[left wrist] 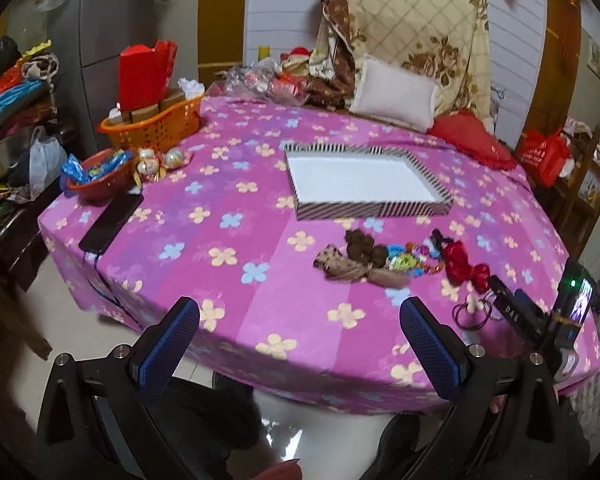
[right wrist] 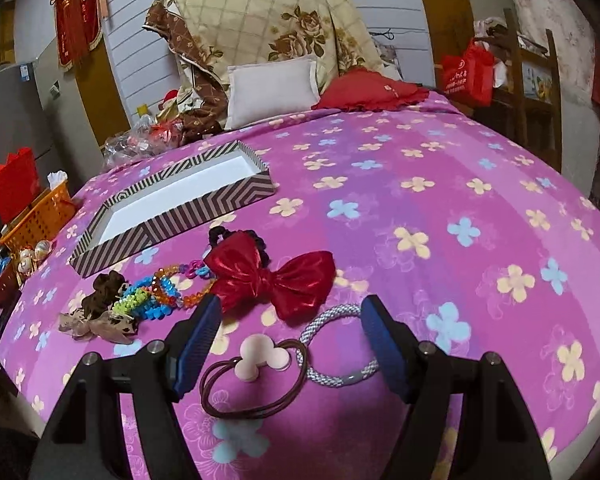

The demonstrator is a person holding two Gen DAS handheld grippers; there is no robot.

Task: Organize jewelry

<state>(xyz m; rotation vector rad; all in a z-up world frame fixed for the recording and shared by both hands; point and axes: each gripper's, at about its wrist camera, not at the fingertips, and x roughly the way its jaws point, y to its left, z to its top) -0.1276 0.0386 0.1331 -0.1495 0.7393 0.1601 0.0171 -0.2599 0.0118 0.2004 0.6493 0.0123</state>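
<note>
Right gripper (right wrist: 290, 344) w/ fingers (right wrist: 198, 336) spread wide, nothing gripped; it hangs low over the surface (right wrist: 440, 208) near its front edge. Between the fingers lie a brown hair tie (right wrist: 256, 396) w/ pink charm and a silver-grey band (right wrist: 336, 344); the right finger overlaps the band's edge, contact can't tell. Red bow (right wrist: 272, 278) sits just past the fingertips, its left wing near the left finger. Left of the bow: bead bracelets (right wrist: 160, 292), a brown scrunchie (right wrist: 102, 292), a tan bow (right wrist: 96, 326), bunched together. Striped tray (right wrist: 172, 208), white inside, nothing in it, stands beyond the pile, apart from it. Left gripper (left wrist: 300, 336) also wide open, empty, held off the surface's near edge above the floor; the jewelry pile is ahead and to its right, tray further back. Phone (left wrist: 110, 222) lies at the surface's left edge by an orange basket (left wrist: 156, 126).
</note>
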